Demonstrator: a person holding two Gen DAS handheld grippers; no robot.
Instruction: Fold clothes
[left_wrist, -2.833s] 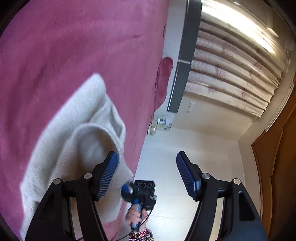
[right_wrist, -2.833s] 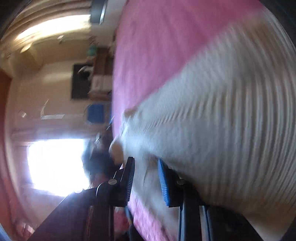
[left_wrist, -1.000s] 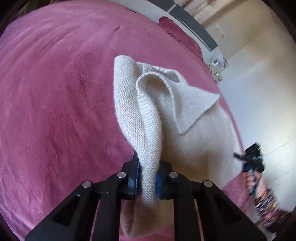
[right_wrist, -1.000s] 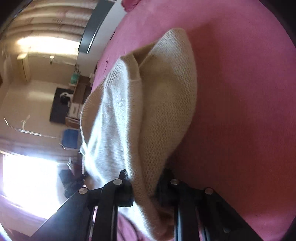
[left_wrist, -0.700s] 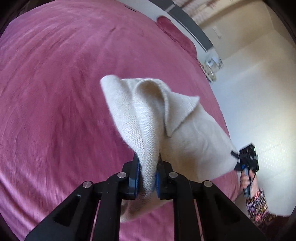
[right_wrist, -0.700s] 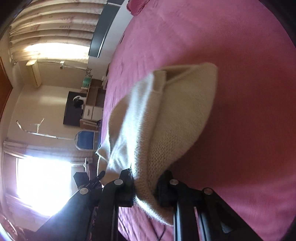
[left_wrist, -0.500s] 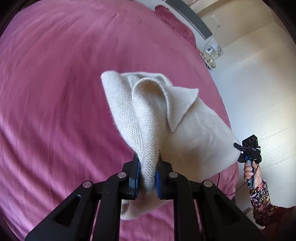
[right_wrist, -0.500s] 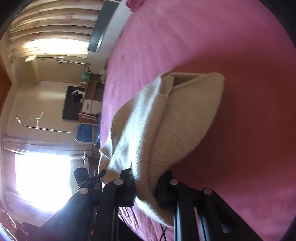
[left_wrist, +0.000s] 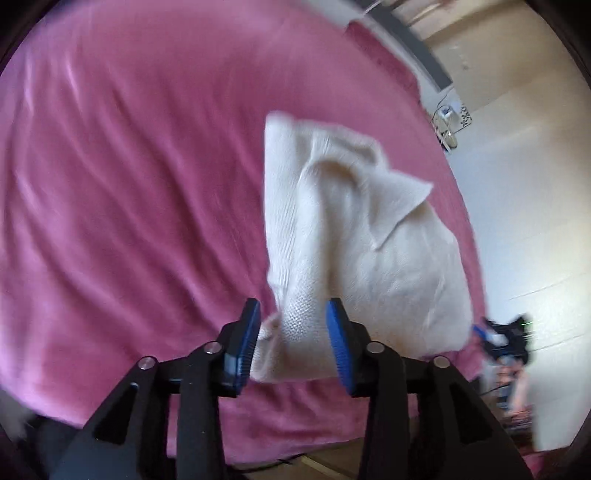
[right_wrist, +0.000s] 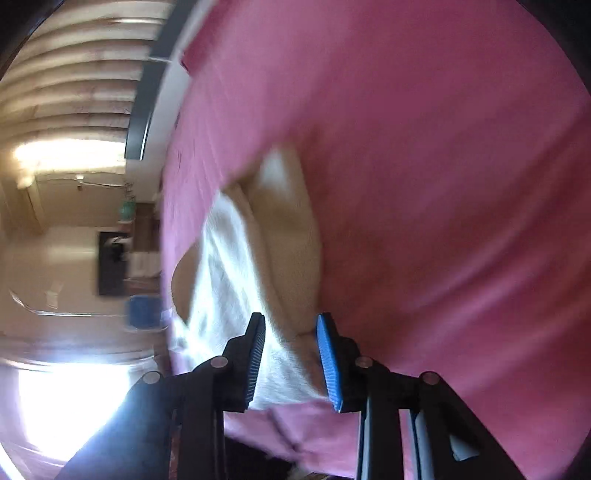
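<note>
A cream knitted sweater (left_wrist: 351, 229) lies bunched on the pink bedspread (left_wrist: 129, 184), one pointed flap sticking up. Around its near fold stands my left gripper (left_wrist: 293, 328), jaws opening, the blue pads no longer pressing the knit. In the right wrist view the same sweater (right_wrist: 280, 240) is blurred, and its near edge runs between the fingers of my right gripper (right_wrist: 291, 350). Those jaws are opening too, with the cloth loose between them. The right gripper (left_wrist: 506, 332) also shows, blurred, in a hand at the far right of the left wrist view.
The pink bedspread (right_wrist: 443, 184) fills most of both views. A pink pillow (left_wrist: 373, 40) and a dark headboard (left_wrist: 421, 51) lie at the bed's far end. Curtains (right_wrist: 74, 74) and a bright window (right_wrist: 55, 406) stand beyond the bed's left edge.
Both grippers carried the pinched sweater across the bed, then their jaws parted. The knit now sits loose between the pads instead of being clamped.
</note>
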